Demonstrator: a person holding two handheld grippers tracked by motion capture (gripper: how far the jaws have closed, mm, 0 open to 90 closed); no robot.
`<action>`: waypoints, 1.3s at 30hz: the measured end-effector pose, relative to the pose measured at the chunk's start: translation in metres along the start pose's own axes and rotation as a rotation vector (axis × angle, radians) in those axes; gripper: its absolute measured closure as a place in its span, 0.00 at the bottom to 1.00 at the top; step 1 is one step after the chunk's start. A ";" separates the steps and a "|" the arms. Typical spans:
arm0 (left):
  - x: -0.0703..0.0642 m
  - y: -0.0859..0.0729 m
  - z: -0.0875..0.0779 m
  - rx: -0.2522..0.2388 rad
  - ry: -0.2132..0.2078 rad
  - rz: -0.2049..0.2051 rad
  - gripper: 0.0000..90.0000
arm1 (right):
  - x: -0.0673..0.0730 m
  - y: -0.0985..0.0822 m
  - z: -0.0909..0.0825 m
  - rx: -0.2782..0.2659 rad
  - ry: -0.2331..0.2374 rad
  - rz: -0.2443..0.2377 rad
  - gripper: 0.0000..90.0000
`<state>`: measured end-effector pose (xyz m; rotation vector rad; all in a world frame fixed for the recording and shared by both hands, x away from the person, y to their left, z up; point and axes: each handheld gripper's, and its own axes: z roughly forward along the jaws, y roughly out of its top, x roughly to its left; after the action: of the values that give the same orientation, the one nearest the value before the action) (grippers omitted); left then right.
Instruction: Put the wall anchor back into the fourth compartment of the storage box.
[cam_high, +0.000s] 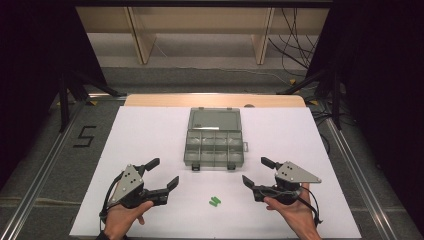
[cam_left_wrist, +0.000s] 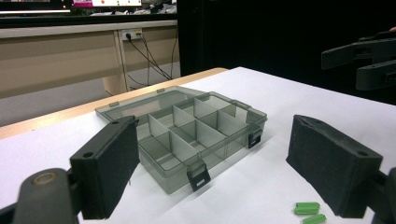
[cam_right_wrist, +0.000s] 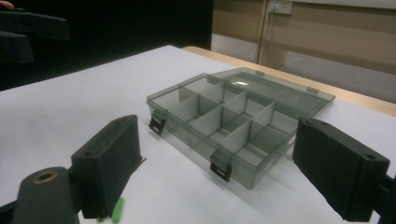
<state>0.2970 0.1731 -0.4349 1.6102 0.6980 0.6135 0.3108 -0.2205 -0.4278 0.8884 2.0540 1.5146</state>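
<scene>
On table, centre | green pieces at 6 o'clock of open box | left tool, right tool both apart, empty | advice: pinch one piece squarely, lift level.

High view looks down and forward from above the person's side, taking in the whole white table. Left gripper view sits low, close to the tabletop, facing across the open compartment box from its left front. Right gripper view mirrors that from the right front; all three share the box
</scene>
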 end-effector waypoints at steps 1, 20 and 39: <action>0.000 0.000 0.000 0.000 0.001 0.000 0.18 | 0.000 0.000 0.000 0.005 0.000 -0.007 0.17; 0.000 0.000 0.000 0.000 0.004 -0.003 0.18 | 0.003 0.005 0.003 0.015 -0.018 -0.061 0.17; 0.000 0.000 0.001 0.000 0.004 -0.005 0.18 | 0.009 0.015 0.024 0.194 0.080 -0.188 0.25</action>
<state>0.2973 0.1727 -0.4353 1.6075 0.7053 0.6135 0.3242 -0.1953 -0.4202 0.6888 2.3014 1.2877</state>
